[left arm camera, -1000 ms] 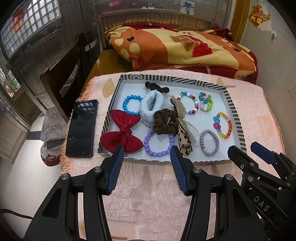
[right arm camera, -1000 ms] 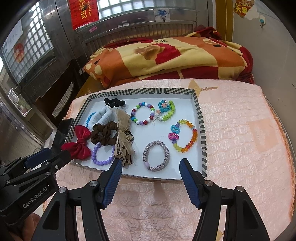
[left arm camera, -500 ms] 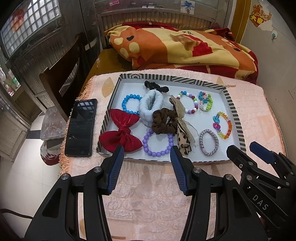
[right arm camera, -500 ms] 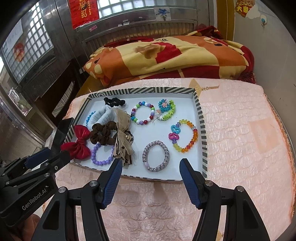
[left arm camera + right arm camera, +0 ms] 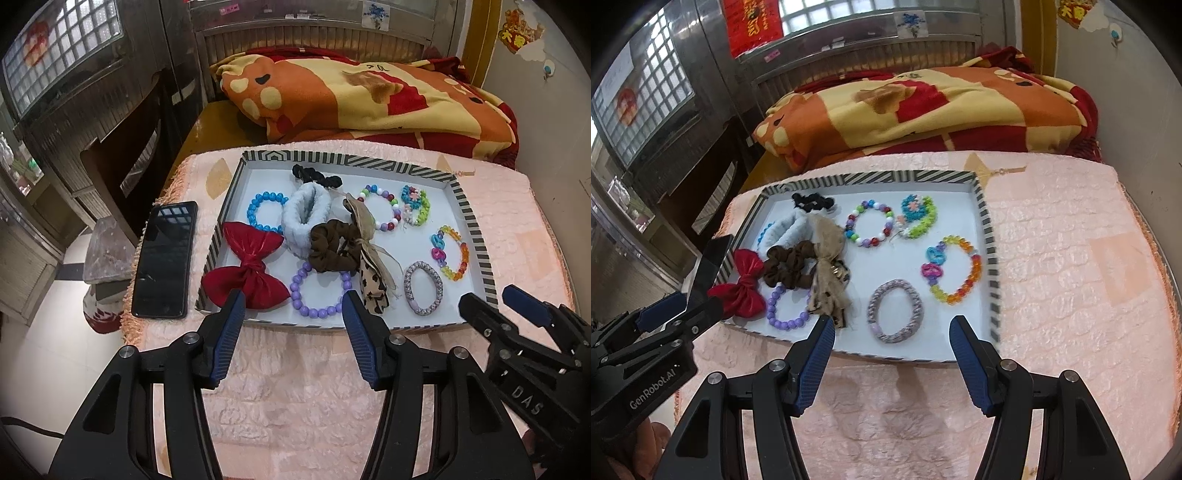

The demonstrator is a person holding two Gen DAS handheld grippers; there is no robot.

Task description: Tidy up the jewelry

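A white tray with a striped rim (image 5: 351,160) lies on the pink cloth and holds several pieces. Among them are a red bow (image 5: 247,273), a purple bead bracelet (image 5: 317,312), a brown scrunchie (image 5: 332,247), a leopard ribbon bow (image 5: 373,284), a grey braided band (image 5: 895,312) and a rainbow bracelet (image 5: 955,269). My left gripper (image 5: 293,297) hovers at the tray's near edge. Its jaws are opening and nothing is between them. My right gripper (image 5: 892,321) stands open and empty over the near rim, in front of the grey band.
A black phone (image 5: 164,258) lies on the cloth left of the tray. A folded orange and yellow blanket (image 5: 369,99) sits behind it. A dark wooden chair (image 5: 110,155) stands at the left and a wall (image 5: 1145,110) at the right. Pink cloth (image 5: 1071,258) stretches right of the tray.
The left gripper's jaws have spread a little wider. Both grippers hover in nearly the same spot and nothing in the tray has moved.
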